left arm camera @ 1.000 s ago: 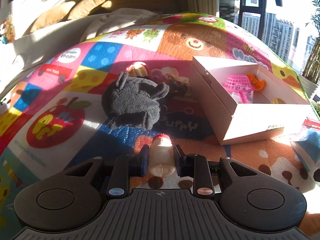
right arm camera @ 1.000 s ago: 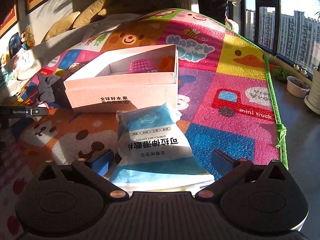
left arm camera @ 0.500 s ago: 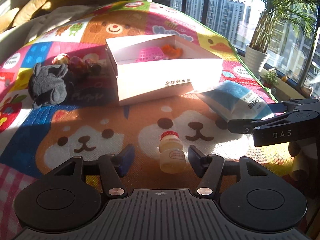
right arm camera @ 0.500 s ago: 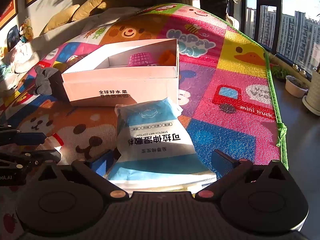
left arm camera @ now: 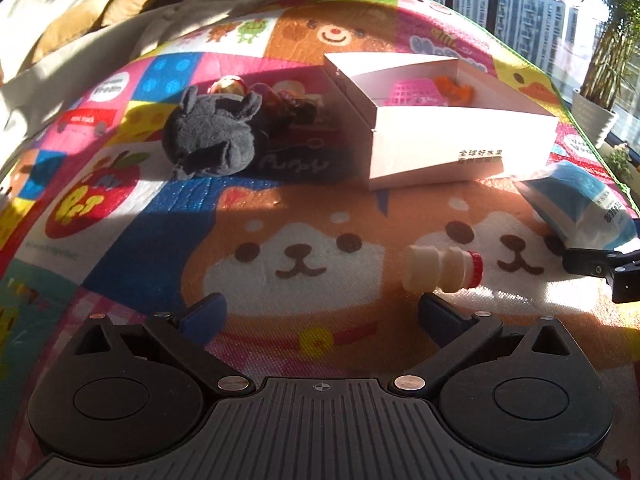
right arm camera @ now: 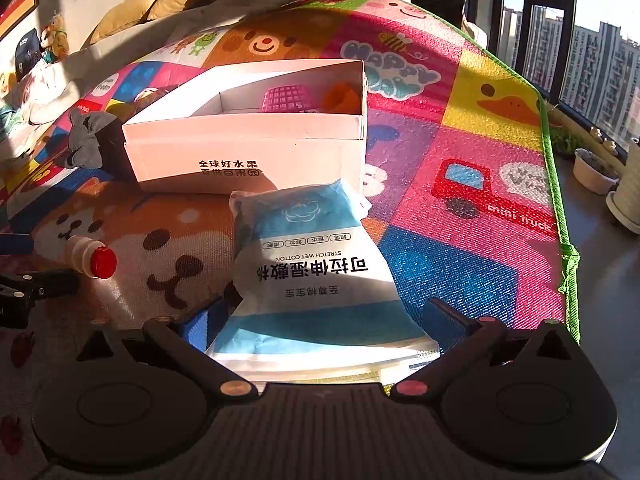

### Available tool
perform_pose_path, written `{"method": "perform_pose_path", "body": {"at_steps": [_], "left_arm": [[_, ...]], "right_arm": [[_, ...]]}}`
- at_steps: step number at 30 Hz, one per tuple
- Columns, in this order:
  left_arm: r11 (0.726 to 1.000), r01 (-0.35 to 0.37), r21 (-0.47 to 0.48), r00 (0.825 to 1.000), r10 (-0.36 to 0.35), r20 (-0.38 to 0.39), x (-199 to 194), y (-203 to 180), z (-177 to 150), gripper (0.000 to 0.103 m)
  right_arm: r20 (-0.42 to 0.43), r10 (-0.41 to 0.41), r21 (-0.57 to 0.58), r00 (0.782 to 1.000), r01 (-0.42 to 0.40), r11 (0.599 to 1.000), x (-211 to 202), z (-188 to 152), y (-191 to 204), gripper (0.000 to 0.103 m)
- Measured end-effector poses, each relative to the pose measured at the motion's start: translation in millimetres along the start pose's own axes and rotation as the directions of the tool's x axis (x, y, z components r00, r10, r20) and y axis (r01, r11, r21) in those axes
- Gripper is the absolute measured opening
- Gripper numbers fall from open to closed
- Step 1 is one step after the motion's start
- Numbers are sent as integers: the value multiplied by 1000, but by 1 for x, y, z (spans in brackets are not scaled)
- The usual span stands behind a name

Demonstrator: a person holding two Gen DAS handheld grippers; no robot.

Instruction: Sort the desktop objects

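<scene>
The small toys [left arm camera: 280, 96] behind the grey plush [left arm camera: 212, 136] lie in deep shadow in the left wrist view, too dark and crowded to tell apart, and the box wall [right arm camera: 244, 152] hides the lower parts of the pink basket [right arm camera: 286, 98] and the orange thing [right arm camera: 340, 98] in the right wrist view. The wipes pack [left arm camera: 580, 204] is cut by the right edge of the left view, and its near end slips under the camera housing in the right view. The bottle [right arm camera: 90, 256] shows there only by its neck and red cap, and the left tongs [right arm camera: 24, 288] are clipped by that edge.
</scene>
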State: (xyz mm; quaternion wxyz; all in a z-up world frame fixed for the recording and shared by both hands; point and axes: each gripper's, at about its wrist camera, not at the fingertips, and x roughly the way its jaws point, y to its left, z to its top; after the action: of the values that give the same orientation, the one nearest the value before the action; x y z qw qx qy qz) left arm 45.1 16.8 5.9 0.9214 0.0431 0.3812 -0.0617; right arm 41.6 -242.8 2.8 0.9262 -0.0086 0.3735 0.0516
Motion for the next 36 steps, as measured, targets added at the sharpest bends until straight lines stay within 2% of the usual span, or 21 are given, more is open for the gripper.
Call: {"method": "perform_pose_path", "body": {"at_steps": [3, 6, 11, 16, 21, 23, 28, 33, 36], "left_arm": [[999, -6, -49, 1000, 5, -2, 1, 16, 1, 103], [1000, -6, -16, 1000, 6, 16, -1, 12, -2, 103], [992, 108, 65, 994, -109, 25, -6, -2, -8, 103], [961, 245, 130, 968, -250, 27, -4, -32, -5, 103], [950, 248, 191, 965, -259, 34, 11, -48, 9, 103], [943, 280, 180, 957, -289, 26, 17, -47, 14, 103], [907, 382, 176, 920, -392, 25, 16, -49, 13, 103], [888, 386, 251, 916, -401, 10, 2, -65, -3, 103], [893, 378, 245, 920, -393, 13, -2, -70, -9, 103]], "right_arm": [[3, -2, -1, 1000, 2, 1000, 0, 0, 0, 103], [7, -4, 1, 1000, 4, 1000, 0, 0, 1, 103], [8, -5, 1, 1000, 5, 1000, 0, -1, 1, 103], [8, -4, 1, 1000, 4, 1000, 0, -1, 1, 103], [8, 0, 4, 1000, 0, 1000, 0, -1, 1, 103], [9, 1, 5, 1000, -1, 1000, 0, 0, 0, 103], [9, 1, 5, 1000, -1, 1000, 0, -1, 0, 103], [9, 1, 5, 1000, -1, 1000, 0, -1, 0, 103], [9, 1, 5, 1000, -1, 1000, 0, 0, 0, 103]]}}
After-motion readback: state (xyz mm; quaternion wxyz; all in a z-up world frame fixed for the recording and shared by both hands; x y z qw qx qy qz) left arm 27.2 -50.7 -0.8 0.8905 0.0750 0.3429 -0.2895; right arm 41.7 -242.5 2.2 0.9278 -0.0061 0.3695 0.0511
